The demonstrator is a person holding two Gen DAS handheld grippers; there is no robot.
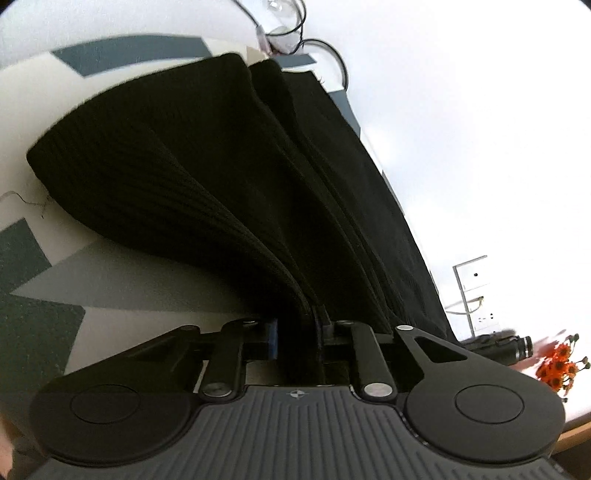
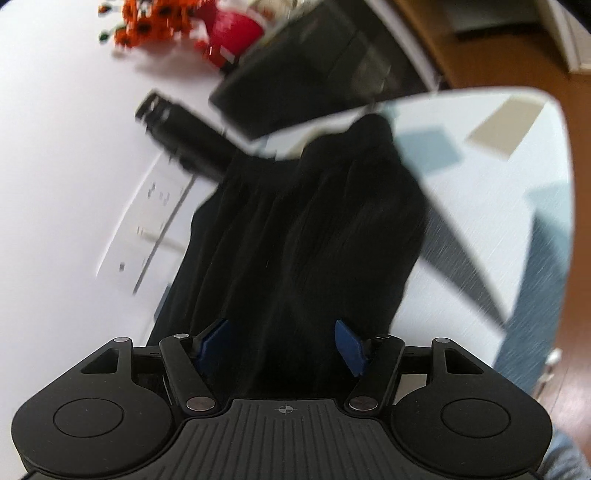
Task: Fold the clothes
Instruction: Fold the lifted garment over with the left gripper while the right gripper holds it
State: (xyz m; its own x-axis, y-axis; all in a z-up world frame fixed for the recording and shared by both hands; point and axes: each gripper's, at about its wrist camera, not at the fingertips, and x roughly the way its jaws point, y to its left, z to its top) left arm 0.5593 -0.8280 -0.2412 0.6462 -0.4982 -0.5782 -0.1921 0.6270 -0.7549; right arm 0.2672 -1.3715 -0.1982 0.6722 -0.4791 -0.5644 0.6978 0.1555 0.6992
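While black knit (image 1: 207, 166) fills view, orange flowers (image 1: 557, 367) beside.

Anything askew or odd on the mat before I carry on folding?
The black ribbed knit garment lies bunched in deep pleats rather than flat, and a loose dark thread strays onto the patterned mat beside it.

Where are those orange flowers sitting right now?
The orange flowers stand on the white table, top left in the right wrist view beside a red container; the left wrist view shows them at its right edge.
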